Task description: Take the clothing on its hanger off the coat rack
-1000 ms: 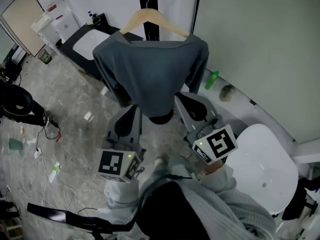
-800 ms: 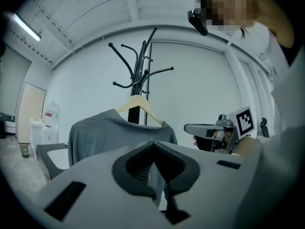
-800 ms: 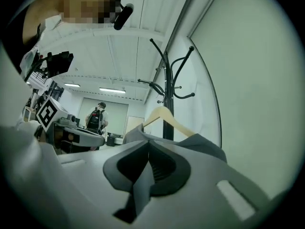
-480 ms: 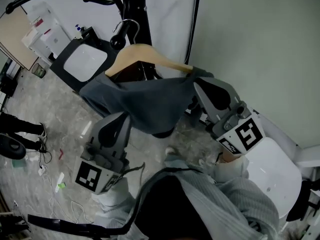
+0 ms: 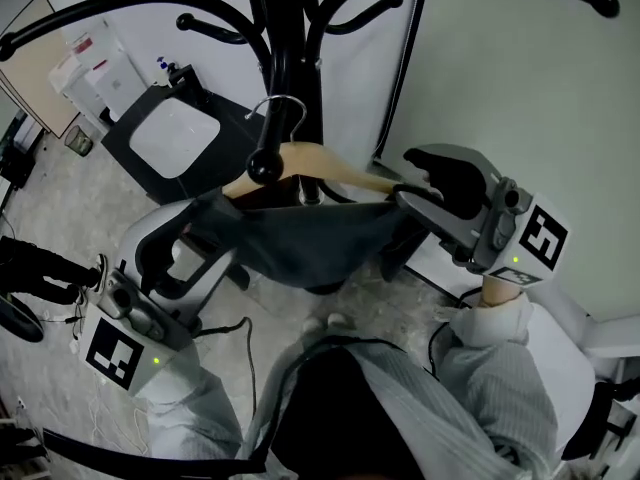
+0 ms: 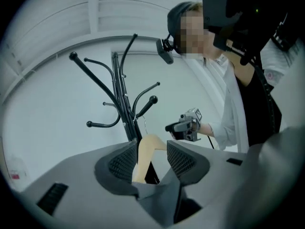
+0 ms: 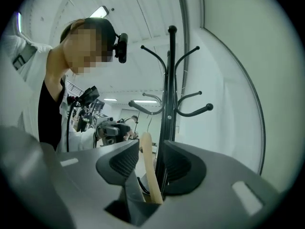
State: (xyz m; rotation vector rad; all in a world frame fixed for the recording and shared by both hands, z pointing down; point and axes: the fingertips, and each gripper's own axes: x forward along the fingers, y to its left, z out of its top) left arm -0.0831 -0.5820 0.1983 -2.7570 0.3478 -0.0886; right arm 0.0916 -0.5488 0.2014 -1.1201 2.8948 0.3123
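At the coat rack [image 5: 305, 88], the removal is at the lifting-off stage. The wooden hanger [image 5: 335, 171] sits close against the black pole, with the grey garment [image 5: 300, 243] draped over it and sagging between the two tools.

The left gripper [image 5: 192, 236] holds the hanger's left end. Its own view shows the pale wood standing between the ribbed pads, with grey cloth bunched at the base of the jaws, so it is closed on the hanger. The right gripper [image 5: 412, 183] holds the opposite end. Its view shows the same pale bar pinched between the pads with cloth beneath it, and it is likewise clamped.

The metal hook [image 5: 283, 118] rises beside the pole, just above a round peg knob [image 5: 263, 166].

Judgement: the grasp is made at both ends, but the release from the rack is not confirmed. The next move calls for raising both ends together and level until the hook clears the knob. The hanger must then be drawn away from the pole without tilting, or the garment may slide off one shoulder.

Limits of inspection:
- From the head view I cannot tell whether the hook rests on the peg or hangs free of it, because the knob overlaps the hanger's neck.
- The hanger's ends are covered by cloth and jaws.
- The foot of the rack is hidden behind the garment.
- The upper arms of the rack are cut off at the frame edge.
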